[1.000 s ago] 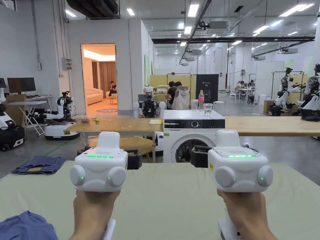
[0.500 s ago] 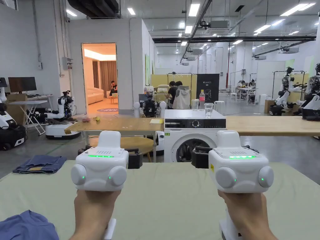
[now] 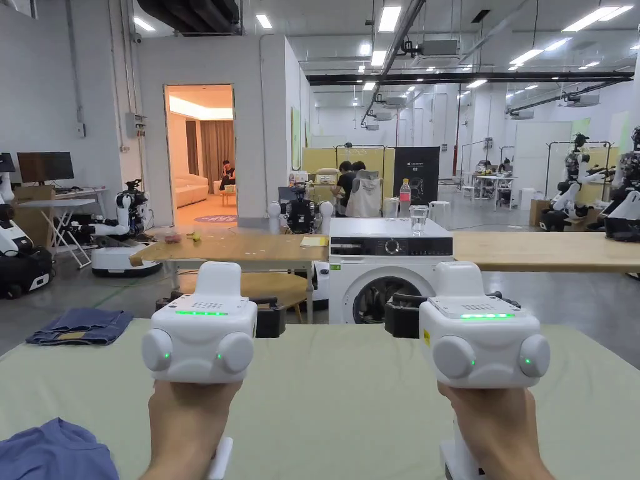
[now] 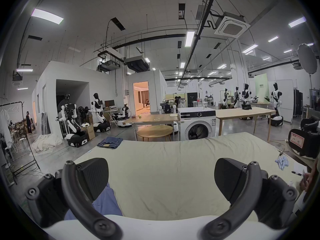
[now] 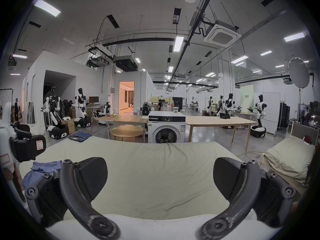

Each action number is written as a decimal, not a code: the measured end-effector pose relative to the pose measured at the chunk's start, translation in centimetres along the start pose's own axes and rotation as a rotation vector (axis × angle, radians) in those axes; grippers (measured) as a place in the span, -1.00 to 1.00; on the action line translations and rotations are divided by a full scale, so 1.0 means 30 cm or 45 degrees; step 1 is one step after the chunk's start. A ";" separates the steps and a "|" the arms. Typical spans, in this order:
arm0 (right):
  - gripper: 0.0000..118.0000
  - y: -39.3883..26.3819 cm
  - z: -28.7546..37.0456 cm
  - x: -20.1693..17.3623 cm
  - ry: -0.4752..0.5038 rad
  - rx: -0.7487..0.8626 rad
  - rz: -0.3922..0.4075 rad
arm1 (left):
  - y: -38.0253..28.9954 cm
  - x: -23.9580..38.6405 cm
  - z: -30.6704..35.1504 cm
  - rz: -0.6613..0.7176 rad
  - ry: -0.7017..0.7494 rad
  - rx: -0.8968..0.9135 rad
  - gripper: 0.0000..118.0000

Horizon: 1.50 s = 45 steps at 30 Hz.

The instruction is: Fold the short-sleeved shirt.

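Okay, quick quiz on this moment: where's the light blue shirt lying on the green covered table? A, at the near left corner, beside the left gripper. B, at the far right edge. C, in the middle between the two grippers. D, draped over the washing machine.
A: the light blue shirt lies bunched at the table's near left corner, just left of the left gripper, untouched.

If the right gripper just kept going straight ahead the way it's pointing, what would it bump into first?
Probably nothing nearby: the right gripper is open and points level over the bare green sheet. Beyond the bed's far edge, the washing machine looks first in line, though depth is unclear.
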State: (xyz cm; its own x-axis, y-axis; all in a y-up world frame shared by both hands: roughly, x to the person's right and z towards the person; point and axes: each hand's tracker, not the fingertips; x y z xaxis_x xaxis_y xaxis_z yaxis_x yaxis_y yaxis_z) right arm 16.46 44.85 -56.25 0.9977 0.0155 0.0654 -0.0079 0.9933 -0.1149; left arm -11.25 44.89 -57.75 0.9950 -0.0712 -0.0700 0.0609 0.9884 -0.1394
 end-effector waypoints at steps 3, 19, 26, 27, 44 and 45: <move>1.00 -0.001 -0.001 0.001 0.001 0.000 0.001 | -0.001 0.004 0.000 0.002 0.000 -0.003 1.00; 1.00 -0.007 -0.001 -0.003 -0.005 0.000 0.021 | -0.003 0.005 -0.005 0.010 0.003 0.000 1.00; -1.00 -0.053 0.020 -0.020 -0.031 0.043 -0.004 | -0.016 0.006 0.012 0.001 -0.012 0.066 -1.00; -1.00 -0.061 0.019 -0.027 -0.030 0.021 0.008 | -0.016 0.007 0.011 -0.007 0.007 0.055 -1.00; -1.00 -0.119 0.011 -0.872 0.626 -0.029 0.019 | -0.177 -0.862 0.257 0.078 0.726 -0.137 -1.00; -1.00 -0.133 0.012 -0.905 0.655 -0.034 0.010 | -0.194 -0.889 0.261 0.072 0.745 -0.165 -1.00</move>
State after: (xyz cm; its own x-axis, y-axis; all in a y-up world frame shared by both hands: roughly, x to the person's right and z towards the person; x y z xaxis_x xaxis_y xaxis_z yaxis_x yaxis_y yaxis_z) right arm -10.61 40.51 -57.20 0.9014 -0.0419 -0.4310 -0.0203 0.9901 -0.1388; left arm -37.53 42.10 -47.33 0.7855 -0.1178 -0.6075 -0.0374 0.9709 -0.2366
